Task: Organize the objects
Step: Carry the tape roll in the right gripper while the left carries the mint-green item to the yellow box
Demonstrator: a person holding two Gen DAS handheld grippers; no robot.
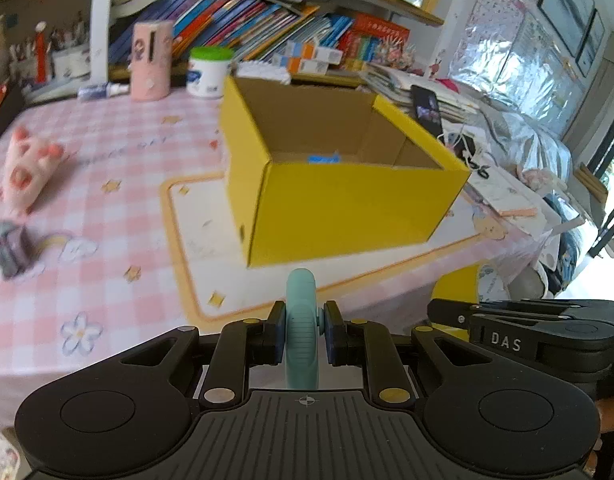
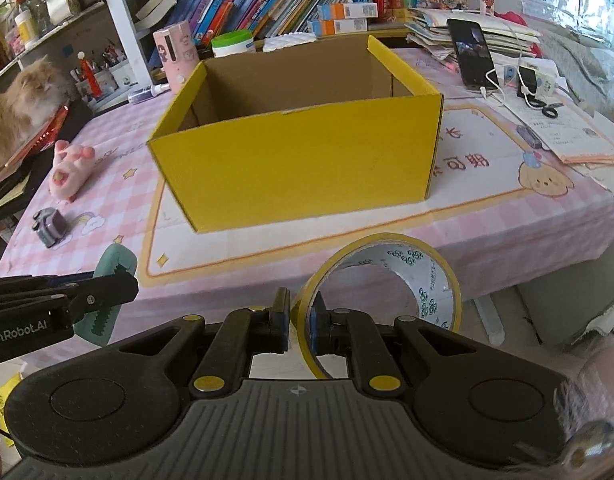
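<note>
Behind the desk (image 2: 507, 232) with its pink checked cloth I see a shelf packed with leaning books (image 2: 267, 4). A fluffy ginger cat (image 2: 23, 100) sits at the far left edge. To the right, a dark phone (image 2: 473, 54) leans against a paper stack (image 2: 431, 28), with a white cable plugged into it.

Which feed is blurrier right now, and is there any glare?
Left wrist view: motion blur smears the yellow box and pink plush toy; the window at its right edge is blown out. Right wrist view: sharper, the tape roll crisp; both bend with fisheye.
</note>
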